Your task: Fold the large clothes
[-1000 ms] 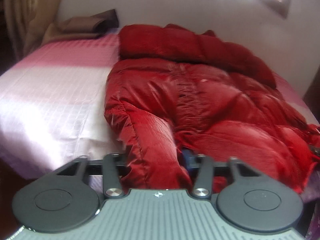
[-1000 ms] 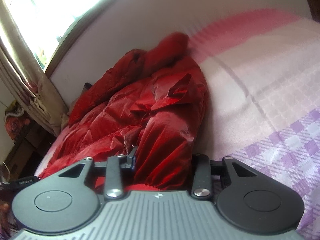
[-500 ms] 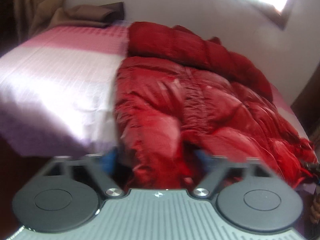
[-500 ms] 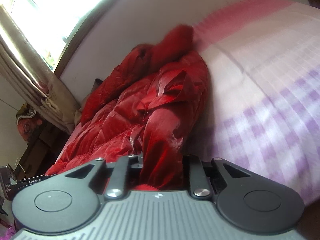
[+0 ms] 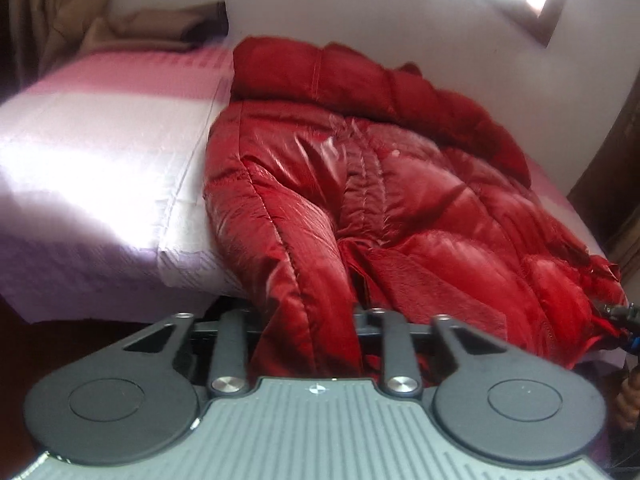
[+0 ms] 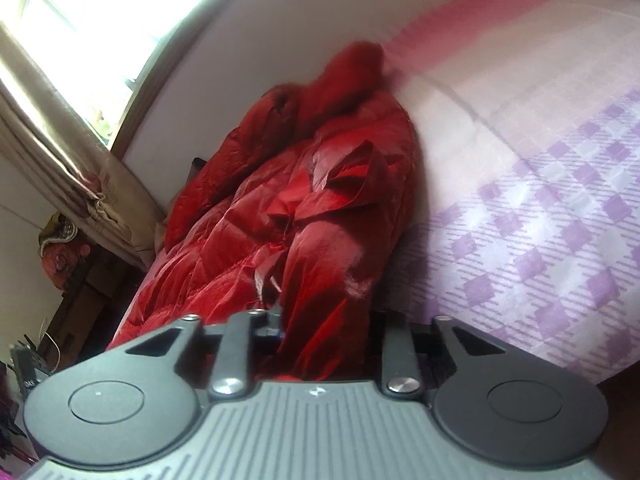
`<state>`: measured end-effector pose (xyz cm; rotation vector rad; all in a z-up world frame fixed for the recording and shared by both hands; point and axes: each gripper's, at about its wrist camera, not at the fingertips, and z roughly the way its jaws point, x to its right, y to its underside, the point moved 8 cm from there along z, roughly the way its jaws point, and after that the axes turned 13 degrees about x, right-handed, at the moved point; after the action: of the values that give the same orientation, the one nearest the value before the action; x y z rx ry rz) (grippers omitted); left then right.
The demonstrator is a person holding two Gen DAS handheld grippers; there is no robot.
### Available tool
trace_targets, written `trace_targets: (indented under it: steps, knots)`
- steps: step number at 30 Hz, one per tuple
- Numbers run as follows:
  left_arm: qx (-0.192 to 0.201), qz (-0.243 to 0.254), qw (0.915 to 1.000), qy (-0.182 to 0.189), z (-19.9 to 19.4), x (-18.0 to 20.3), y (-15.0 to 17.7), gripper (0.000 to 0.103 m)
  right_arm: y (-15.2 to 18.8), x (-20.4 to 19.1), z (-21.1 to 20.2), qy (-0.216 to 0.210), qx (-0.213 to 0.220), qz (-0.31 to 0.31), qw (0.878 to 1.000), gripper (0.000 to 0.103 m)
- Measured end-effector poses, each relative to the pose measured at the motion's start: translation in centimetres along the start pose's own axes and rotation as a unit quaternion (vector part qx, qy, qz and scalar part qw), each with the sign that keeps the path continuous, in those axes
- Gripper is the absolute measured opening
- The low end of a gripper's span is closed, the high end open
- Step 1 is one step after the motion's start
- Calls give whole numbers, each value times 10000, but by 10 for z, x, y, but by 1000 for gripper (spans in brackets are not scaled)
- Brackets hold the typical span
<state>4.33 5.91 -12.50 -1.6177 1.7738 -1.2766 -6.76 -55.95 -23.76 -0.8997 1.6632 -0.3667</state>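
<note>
While the coat point(image 5: 380, 184) is lying on the bed point(image 5: 100, 152), hem hanging off the near edge, the left gripper point(image 5: 308, 316) is closing on hem fabric; the right gripper point(image 6: 324, 320) is clamping it. Both corners probably need lifting level, together.

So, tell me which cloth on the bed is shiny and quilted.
The red puffer jacket, spread out nearest the camera; the brown cloth at the far corner is dull and plain.

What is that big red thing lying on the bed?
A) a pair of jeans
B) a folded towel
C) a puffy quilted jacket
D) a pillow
C: the puffy quilted jacket shows shiny stitched padding and a hood, spread over the bed.
</note>
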Motion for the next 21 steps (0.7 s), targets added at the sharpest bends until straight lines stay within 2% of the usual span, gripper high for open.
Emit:
trace_targets:
  steps: [10, 14, 18, 21]
  knots:
    - [610, -274, 9972, 347, -61, -3, -29, 18, -3, -33, -50, -725, 42, 342, 9968, 15]
    - [894, -585, 9933, 434, -75, -3, -52, 18, -6, -44, -70, -950, 93, 651, 9933, 15]
    - [1196, -928, 9877, 403, -80, -3, -80, 18, -27, -55, -77, -1227, 278, 987, 9871, 16]
    - [1360, -1185, 9829, 364, -75, -5, -103, 18, -51, -67, -71, -1367, 378, 965, 9852, 16]
